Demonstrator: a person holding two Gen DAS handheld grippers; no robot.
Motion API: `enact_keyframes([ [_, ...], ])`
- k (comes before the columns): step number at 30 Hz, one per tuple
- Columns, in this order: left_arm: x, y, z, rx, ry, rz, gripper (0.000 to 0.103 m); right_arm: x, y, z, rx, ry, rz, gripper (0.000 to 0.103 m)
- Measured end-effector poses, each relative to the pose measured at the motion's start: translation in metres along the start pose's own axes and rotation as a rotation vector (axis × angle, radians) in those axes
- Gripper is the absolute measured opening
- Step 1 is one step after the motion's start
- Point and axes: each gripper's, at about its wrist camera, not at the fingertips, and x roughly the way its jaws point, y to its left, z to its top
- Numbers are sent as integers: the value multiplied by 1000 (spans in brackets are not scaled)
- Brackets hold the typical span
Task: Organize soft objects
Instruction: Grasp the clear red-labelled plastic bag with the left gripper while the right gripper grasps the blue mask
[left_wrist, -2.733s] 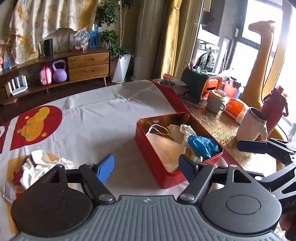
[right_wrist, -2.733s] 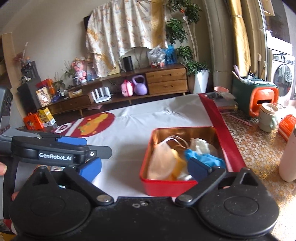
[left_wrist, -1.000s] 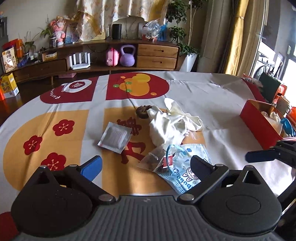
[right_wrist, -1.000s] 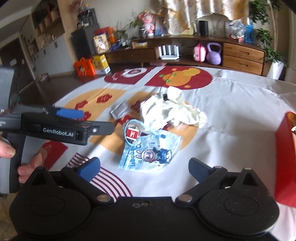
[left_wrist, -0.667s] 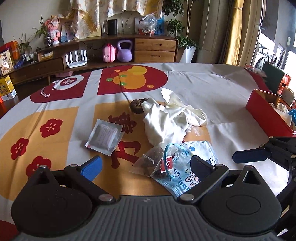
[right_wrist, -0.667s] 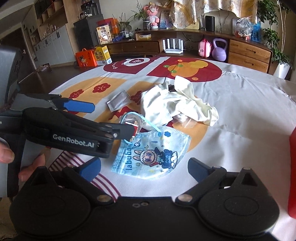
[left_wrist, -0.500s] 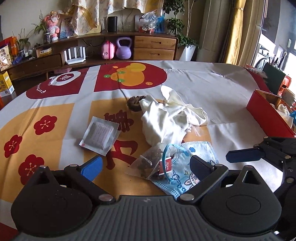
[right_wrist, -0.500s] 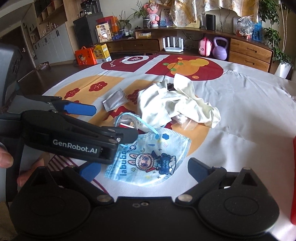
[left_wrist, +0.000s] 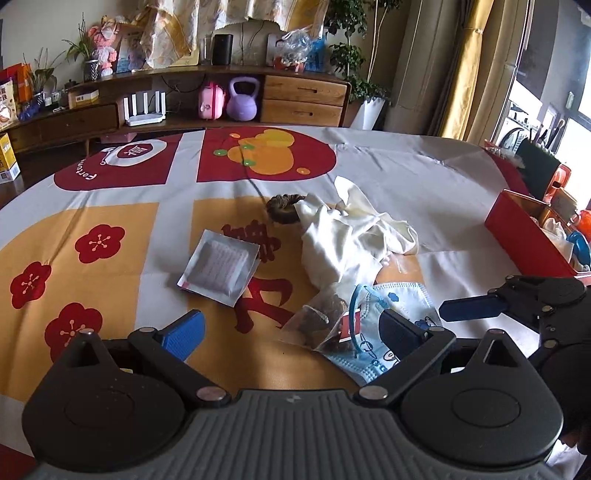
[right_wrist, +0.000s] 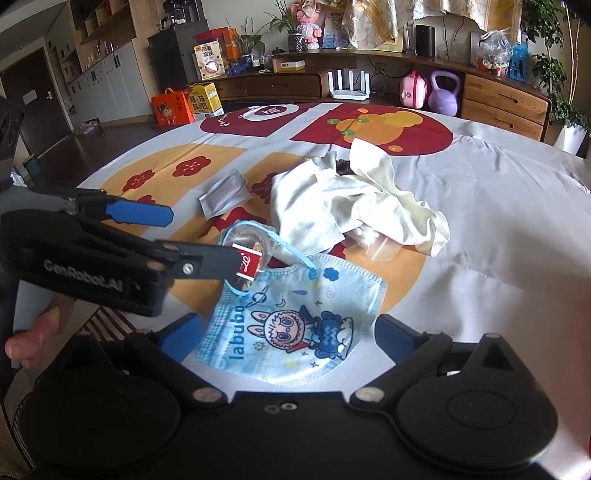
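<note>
Blue printed face mask (right_wrist: 291, 317) flat on the tabletop (right_wrist: 498, 236), low centre of the right wrist view, straddled by the right tongs (right_wrist: 288, 338), released wide, one pad on either side of it. Blue ear loop (right_wrist: 280, 243) arched up at 11 o'clock from the mask, draped over a clear bag (left_wrist: 325, 325) with dark contents and a red tag (right_wrist: 248, 263), touching the mask's upper left edge. Cream cloth (right_wrist: 343, 203) crumpled at 12 o'clock from the mask, just beside it, partly covering a clear plastic scrap (right_wrist: 380, 247) at its lower right. Brown round thing (left_wrist: 282, 208) peeking out at the cloth's far left edge. Flat white sachet (left_wrist: 219, 266) at 10 o'clock from the mask, apart from the cloth. Left tongs (left_wrist: 288, 330) released too, spread over the bag and the mask's left part, hovering; contact not readable. In the left wrist view, red box (left_wrist: 524, 236) at 2 o'clock, well apart from the pile, with white and blue soft things inside. Right tongs' blue pad (left_wrist: 469, 308) showing at 3 o'clock there.
</note>
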Motion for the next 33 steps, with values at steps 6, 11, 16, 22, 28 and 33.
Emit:
enact_keyframes([
  [6,-10,16,-9,18,-3,36,101,1,-1,-2,-16,12,1,100],
  [11,0,21,-10,3,16,52,101,5,3,-1,-50,17,-7,100],
  [16,9,4,-9,53,7,22,101,5,2,-1,-46,17,-4,100],
  [22,24,-10,-7,82,23,10,84,6,1,-1,-52,12,-9,100],
  [28,27,-19,-6,103,-1,27,69,4,-1,-2,-51,-7,-23,91],
  [33,25,-21,-4,112,-21,36,47,0,-3,-2,-40,-25,-49,67],
])
